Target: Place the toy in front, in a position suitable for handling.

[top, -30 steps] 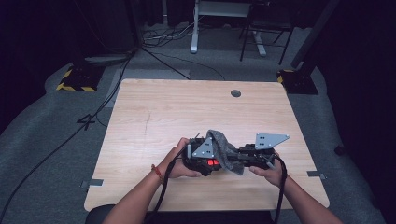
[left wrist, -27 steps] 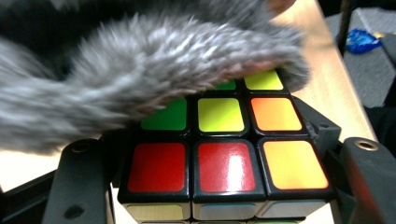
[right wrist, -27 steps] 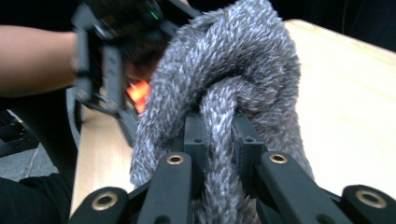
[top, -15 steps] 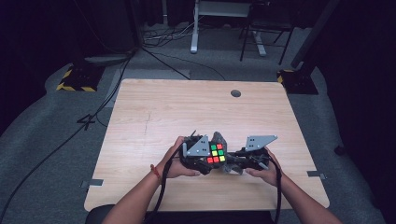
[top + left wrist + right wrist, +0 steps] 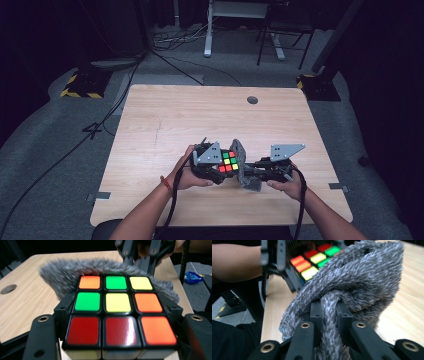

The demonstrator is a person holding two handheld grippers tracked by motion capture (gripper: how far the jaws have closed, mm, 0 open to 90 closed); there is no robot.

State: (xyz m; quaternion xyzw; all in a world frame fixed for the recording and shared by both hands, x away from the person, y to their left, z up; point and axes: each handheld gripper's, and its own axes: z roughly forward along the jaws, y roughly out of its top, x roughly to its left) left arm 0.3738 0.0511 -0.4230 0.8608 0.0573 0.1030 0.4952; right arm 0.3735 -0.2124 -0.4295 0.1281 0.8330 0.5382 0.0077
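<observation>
Between our left tool (image 5: 220,167) and our right tool (image 5: 252,172) we have almost no room: the cube (image 5: 228,161) in the left one sits just beside the grey cloth (image 5: 243,165) pinched in the right one, and the cloth stands up against the cube's far side. Ahead of both tools the table (image 5: 200,115) lies bare, broken by a small round hole (image 5: 252,100) far ahead. Outward of either tool the wood is open too. Behind them our own forearms block the near edge.
</observation>
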